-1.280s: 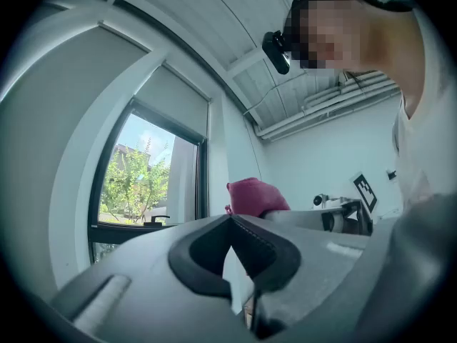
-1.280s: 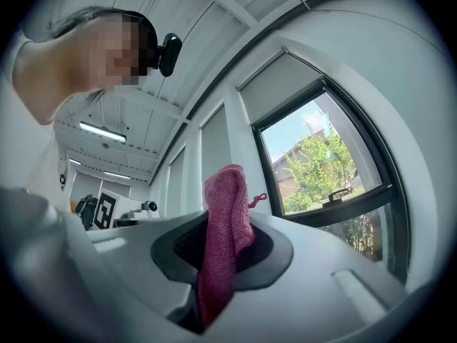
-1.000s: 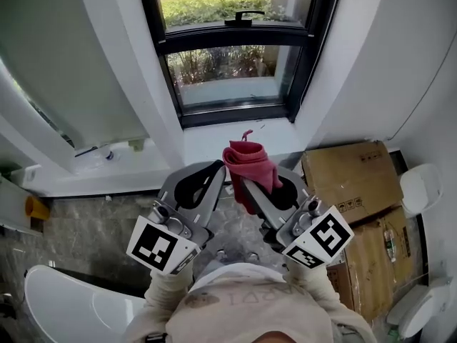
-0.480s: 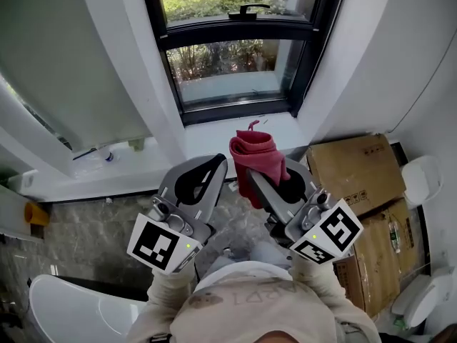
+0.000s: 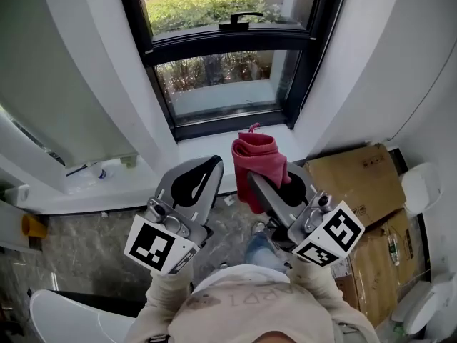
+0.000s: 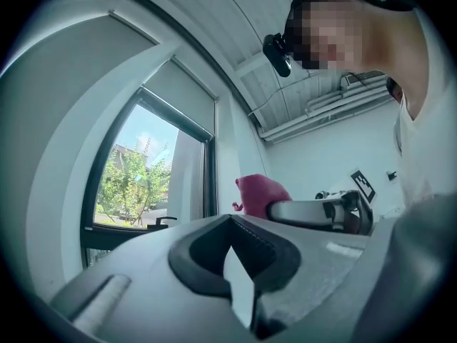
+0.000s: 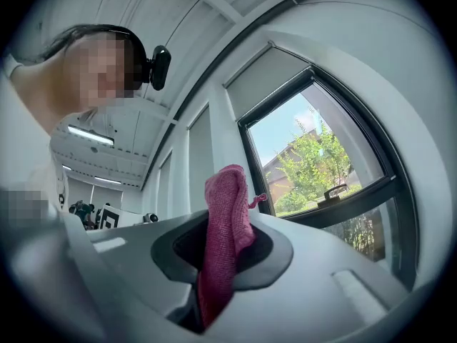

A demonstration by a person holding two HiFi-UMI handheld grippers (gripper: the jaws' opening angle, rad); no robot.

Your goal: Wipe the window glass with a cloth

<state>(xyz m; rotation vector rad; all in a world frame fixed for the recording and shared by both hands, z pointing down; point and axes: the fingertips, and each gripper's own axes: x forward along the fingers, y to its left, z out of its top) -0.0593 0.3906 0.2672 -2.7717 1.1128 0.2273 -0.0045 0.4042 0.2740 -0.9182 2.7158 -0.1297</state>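
R gripper (image 5: pixel 251 183) was pinching the pink cloth (image 5: pixel 258 157) upright near the sill (image 5: pixel 203 147), short of the window glass (image 5: pixel 218 84). L gripper (image 5: pixel 214 164) was pressed together, empty. Best bet, I reckoned: press the cloth's bunched top flat on the pane w/ even strokes.

Cardboard boxes (image 5: pixel 353 181) at the right

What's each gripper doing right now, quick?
Left gripper: closed, nothing in it.
Right gripper: closed on the pink cloth.
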